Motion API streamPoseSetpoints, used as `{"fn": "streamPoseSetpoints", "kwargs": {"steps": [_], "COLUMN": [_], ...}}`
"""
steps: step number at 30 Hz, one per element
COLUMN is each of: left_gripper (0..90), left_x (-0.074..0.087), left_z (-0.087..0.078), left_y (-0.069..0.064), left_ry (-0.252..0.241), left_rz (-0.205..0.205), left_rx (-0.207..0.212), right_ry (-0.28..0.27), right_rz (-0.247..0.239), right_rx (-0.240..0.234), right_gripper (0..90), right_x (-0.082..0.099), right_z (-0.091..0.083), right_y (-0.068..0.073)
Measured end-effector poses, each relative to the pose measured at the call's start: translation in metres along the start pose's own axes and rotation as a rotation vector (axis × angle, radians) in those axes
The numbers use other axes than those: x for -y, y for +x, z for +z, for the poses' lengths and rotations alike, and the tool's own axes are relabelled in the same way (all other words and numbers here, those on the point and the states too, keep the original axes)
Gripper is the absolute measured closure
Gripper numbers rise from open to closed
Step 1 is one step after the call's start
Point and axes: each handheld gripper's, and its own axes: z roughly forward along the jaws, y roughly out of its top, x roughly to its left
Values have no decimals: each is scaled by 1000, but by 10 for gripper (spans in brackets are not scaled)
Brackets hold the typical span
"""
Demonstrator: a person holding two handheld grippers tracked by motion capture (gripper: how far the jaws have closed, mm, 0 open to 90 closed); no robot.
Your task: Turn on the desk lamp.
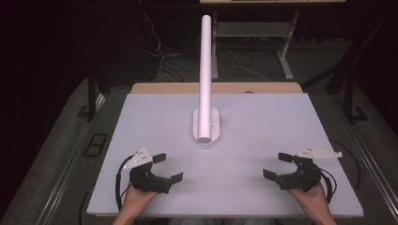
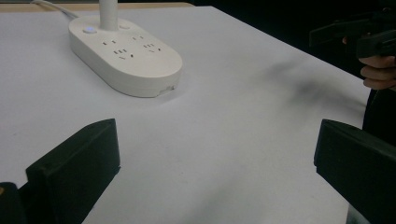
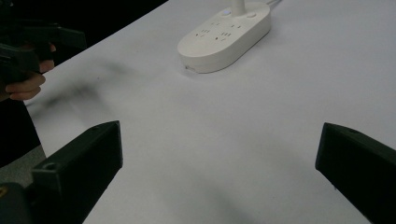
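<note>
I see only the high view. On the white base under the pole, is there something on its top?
Observer: Yes. The left gripper view shows sockets and a round button on the base.
Operator: Does a cable leave the base?
Observer: Yes, a white cable runs from its far end toward the table edge.
Operator: Is anything between the right tongs?
Observer: No. The right tongs are wide open over bare table; the right gripper view shows nothing between them.
Operator: And the left tongs?
Observer: The left tongs are open too, with nothing between.
</note>
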Motion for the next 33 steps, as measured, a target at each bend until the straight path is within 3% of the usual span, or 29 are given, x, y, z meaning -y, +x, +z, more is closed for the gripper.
{"fn": "streamPoseSetpoints", "kwargs": {"steps": [5, 33], "left_gripper": [0, 0], "left_x": [0, 3], "left_z": [0, 4], "left_y": [0, -1], "left_ry": [31, 68], "left_rz": [2, 44], "left_rx": [-8, -24], "right_ry": [7, 81], "right_rz": [0, -4], "right_rx": [2, -5], "right_gripper": [4, 4], "right_x": [0, -5], "right_z": [-1, -2], "right_y": [-1, 2]}}
